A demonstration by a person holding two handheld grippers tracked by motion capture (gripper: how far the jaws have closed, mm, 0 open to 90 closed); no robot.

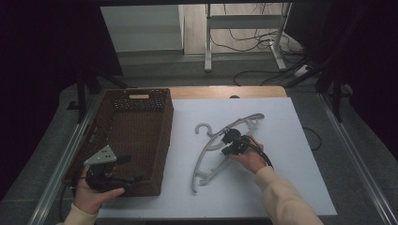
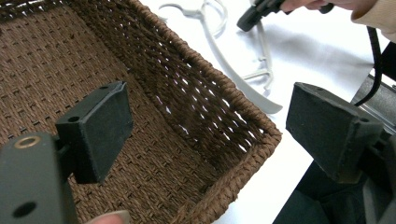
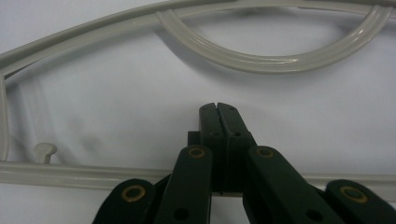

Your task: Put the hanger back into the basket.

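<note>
Right gripper (image 3: 218,109) fingers closed, empty, over pale grey plastic clothes hanger (image 1: 212,151) flat on white bench (image 1: 291,154); hanger's long axis diagonal, crossbar under fingers. Left gripper (image 1: 133,168) fingers open, farther, over brown woven basket (image 1: 141,136).

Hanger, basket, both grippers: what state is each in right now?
Hanger: lying flat on the white table, not gripped.
Wicker basket: upright, empty as far as visible.
Left gripper: open, over the basket's near corner, holding nothing.
Right gripper: shut, empty, above the hanger's frame.
</note>
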